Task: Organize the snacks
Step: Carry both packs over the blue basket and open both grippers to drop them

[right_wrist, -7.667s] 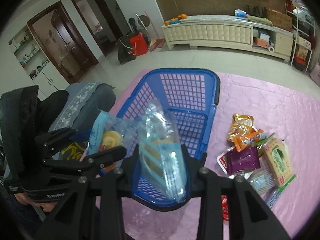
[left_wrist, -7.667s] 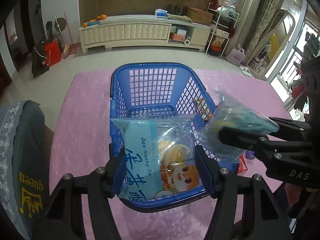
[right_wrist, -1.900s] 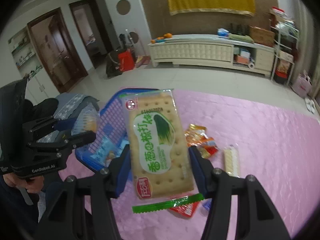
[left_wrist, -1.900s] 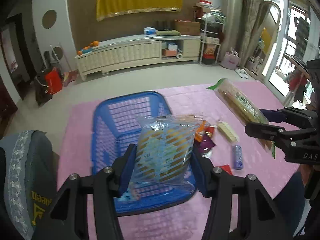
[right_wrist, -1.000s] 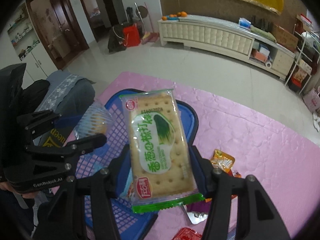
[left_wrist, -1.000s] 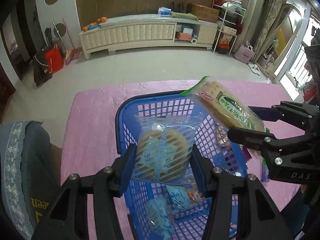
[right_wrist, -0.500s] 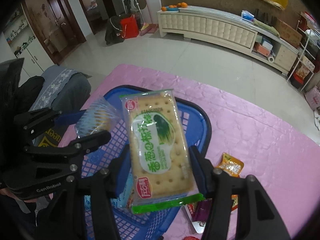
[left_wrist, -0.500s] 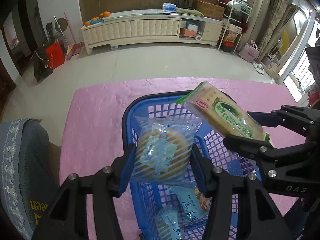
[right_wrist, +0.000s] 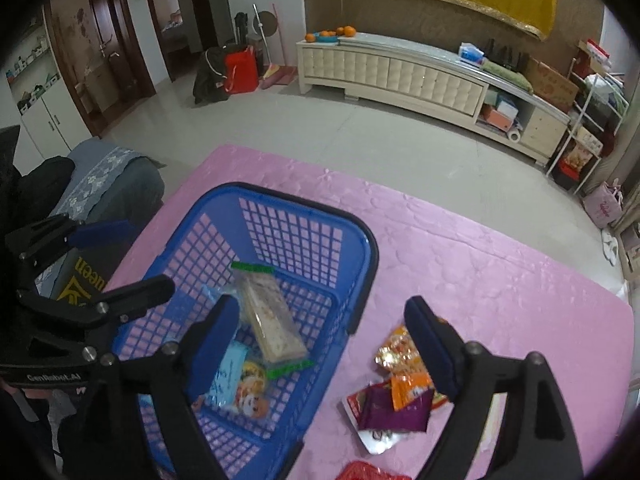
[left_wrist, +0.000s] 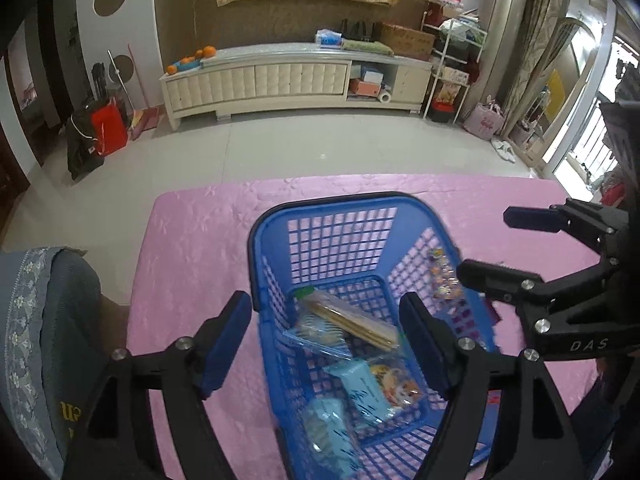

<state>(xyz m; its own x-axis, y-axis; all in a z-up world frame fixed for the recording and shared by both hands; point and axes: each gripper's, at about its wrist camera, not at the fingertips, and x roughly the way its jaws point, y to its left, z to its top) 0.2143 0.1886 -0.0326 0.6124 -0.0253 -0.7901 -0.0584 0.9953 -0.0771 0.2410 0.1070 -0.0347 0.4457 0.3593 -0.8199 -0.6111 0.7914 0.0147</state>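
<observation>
Both hand-held grippers hang over the pink tabletop (right_wrist: 500, 264) with their jaws spread wide and nothing between them: the left hand-held gripper (left_wrist: 326, 344) sits above the near end of the blue basket (left_wrist: 340, 208), and the right hand-held gripper (right_wrist: 320, 344) straddles the basket's right rim.

Down inside the basket, nearest the person, lies a light blue snack bag (left_wrist: 328, 432), then a clear packet with a cartoon face (right_wrist: 250, 392) just beyond it. Past those, the cracker pack (right_wrist: 272, 320) with green sealed ends lies tilted on the basket floor, resting partly over a clear striped bag (left_wrist: 316, 334).

Right of the basket, loose snacks sit on the tabletop: a purple packet (right_wrist: 396, 408) overlapped by an orange packet (right_wrist: 412, 388), and a crinkled orange wrapper (right_wrist: 394, 346) just behind them.

Beyond the table's far edge, across the tiled floor, a long cream cabinet (left_wrist: 280, 80) stands against the wall, with oranges (right_wrist: 330, 33) on its left end.
</observation>
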